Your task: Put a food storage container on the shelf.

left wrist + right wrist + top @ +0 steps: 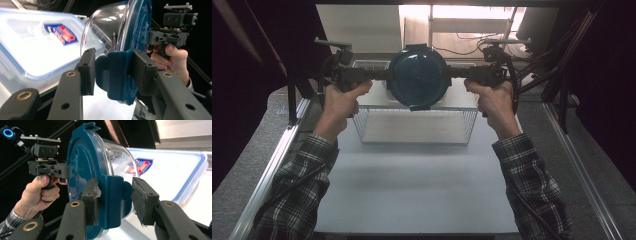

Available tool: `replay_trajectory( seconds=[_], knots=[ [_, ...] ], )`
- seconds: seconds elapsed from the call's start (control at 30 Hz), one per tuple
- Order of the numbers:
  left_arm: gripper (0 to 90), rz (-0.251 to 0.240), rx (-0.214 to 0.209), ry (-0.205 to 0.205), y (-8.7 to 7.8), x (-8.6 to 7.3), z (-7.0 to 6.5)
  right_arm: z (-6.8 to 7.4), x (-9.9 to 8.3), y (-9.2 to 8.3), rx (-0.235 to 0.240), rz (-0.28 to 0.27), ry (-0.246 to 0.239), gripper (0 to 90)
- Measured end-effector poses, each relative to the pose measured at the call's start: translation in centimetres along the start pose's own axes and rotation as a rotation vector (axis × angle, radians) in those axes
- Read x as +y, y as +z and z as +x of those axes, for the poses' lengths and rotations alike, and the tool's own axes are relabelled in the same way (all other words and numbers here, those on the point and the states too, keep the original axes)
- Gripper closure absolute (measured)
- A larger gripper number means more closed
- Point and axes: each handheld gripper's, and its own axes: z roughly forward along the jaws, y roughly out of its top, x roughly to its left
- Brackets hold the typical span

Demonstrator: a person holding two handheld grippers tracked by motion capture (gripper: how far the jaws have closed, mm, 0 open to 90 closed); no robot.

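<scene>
High view: round glass container with blue lid (418,76), held in the air above a wire basket (414,131) on the worktop (412,185), between the left hand-held gripper (382,75) and the right hand-held gripper (453,73). 
Left gripper view: jaws clamped on a blue lid clip (115,75); a rectangular clear box (37,50) lies beyond. 
Right gripper view: jaws clamped on the opposite lid clip (113,200).

Held above the wire basket (414,127) between left gripper (384,75) and right gripper (451,73): lidded bowl (418,77), one clasp tab in each. Behind the basket, against its far side, lay a flat lidded container (30,47).
</scene>
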Motion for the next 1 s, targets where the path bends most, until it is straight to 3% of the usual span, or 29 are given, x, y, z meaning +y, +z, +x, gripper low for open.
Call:
replay_trajectory(
  seconds=[0.33, 0.63, 1.0],
  knots=[
    [56.9, -0.026, 0.000, -0.012, 0.1, 2.7, 0.9, -0.5, 2.6, 0.8, -0.008, -0.035, 0.007, 57.7],
    [56.6, -0.038, 0.024, -0.049, 0.5, 3.4, 2.6, -2.0, 3.5, 2.5, -0.008, -0.037, 0.041, 57.4],
    [56.5, -0.047, 0.047, -0.057, 1.2, 4.0, 3.8, -3.7, 3.8, 3.6, -0.005, -0.038, 0.080, 56.8]
  ],
)
